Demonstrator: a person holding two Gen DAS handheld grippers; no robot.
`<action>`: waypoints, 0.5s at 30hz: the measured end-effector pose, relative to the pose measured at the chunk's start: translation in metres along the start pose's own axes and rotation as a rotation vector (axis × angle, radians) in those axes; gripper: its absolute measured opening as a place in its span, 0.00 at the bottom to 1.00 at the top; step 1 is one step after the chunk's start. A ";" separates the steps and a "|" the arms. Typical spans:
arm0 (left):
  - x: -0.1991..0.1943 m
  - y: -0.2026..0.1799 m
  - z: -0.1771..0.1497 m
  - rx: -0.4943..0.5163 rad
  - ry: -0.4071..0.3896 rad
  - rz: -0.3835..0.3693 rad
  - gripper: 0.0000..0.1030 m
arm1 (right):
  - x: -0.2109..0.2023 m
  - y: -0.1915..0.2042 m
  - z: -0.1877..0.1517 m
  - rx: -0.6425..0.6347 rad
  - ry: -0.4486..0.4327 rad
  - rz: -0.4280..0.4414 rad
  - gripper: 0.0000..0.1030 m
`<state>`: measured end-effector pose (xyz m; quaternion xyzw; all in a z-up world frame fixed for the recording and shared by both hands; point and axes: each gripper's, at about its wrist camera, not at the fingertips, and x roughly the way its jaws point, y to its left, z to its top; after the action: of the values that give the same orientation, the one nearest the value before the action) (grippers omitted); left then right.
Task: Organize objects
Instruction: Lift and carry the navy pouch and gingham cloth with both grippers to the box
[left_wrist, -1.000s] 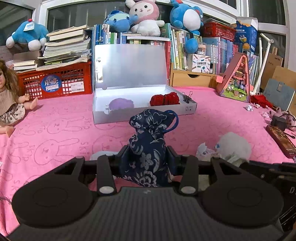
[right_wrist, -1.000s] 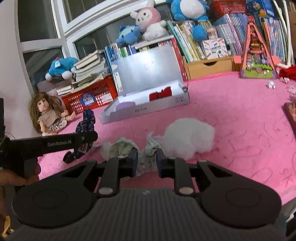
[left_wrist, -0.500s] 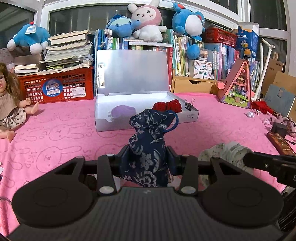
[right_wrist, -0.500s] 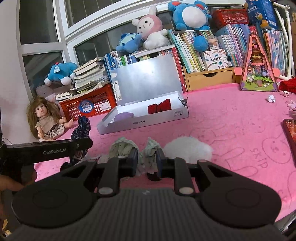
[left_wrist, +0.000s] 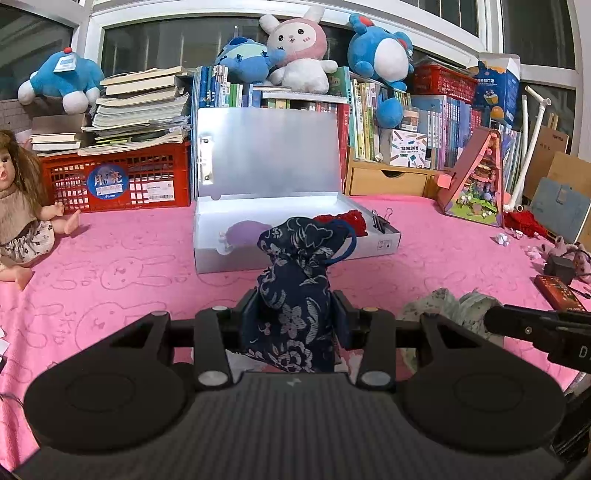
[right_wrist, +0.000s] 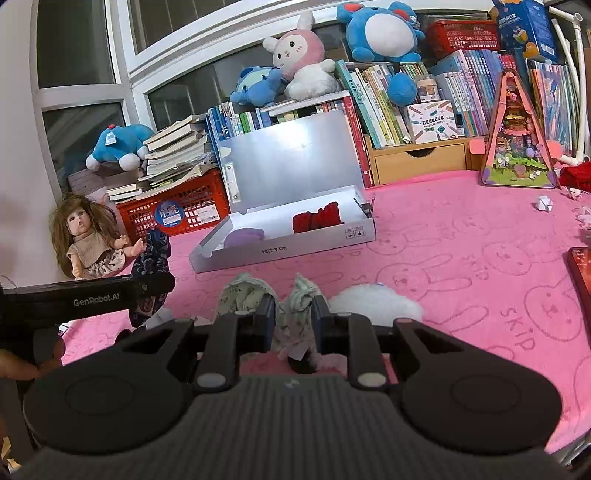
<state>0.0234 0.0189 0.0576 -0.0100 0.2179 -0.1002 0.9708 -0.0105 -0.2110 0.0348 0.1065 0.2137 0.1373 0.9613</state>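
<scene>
My left gripper (left_wrist: 295, 317) is shut on a dark blue floral drawstring pouch (left_wrist: 295, 291) and holds it upright above the pink cloth, in front of the open white box (left_wrist: 295, 254). The box holds a purple item (left_wrist: 245, 232) and red items (left_wrist: 351, 219). My right gripper (right_wrist: 293, 317) is shut on a pale green floral cloth item (right_wrist: 299, 314), lifted off the cloth. A white fluffy item (right_wrist: 373, 301) lies just to its right. The pouch also shows in the right wrist view (right_wrist: 153, 251), and the floral cloth item in the left wrist view (left_wrist: 443, 306).
A doll (right_wrist: 86, 236) sits at the left. A red crate (left_wrist: 118, 181) with books, shelved books and plush toys (left_wrist: 299, 48) line the back. A pink triangular toy house (left_wrist: 476, 184) stands at the right. A dark remote (left_wrist: 557, 288) and small bits lie at the right.
Both grippers have risen and moved toward the box with their loads. The floral cloth item has lifted away from the white fluffy item.
</scene>
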 end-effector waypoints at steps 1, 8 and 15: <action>0.000 0.000 0.000 0.000 0.000 0.000 0.46 | 0.001 0.000 0.000 0.001 0.002 0.000 0.24; 0.001 0.001 0.000 -0.005 -0.003 -0.006 0.46 | 0.004 0.000 0.002 -0.002 0.005 -0.003 0.24; 0.002 0.002 0.002 -0.014 -0.004 -0.003 0.46 | 0.006 0.000 0.003 -0.001 0.003 0.004 0.24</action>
<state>0.0261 0.0209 0.0588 -0.0174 0.2167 -0.1002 0.9709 -0.0039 -0.2096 0.0347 0.1064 0.2147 0.1394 0.9608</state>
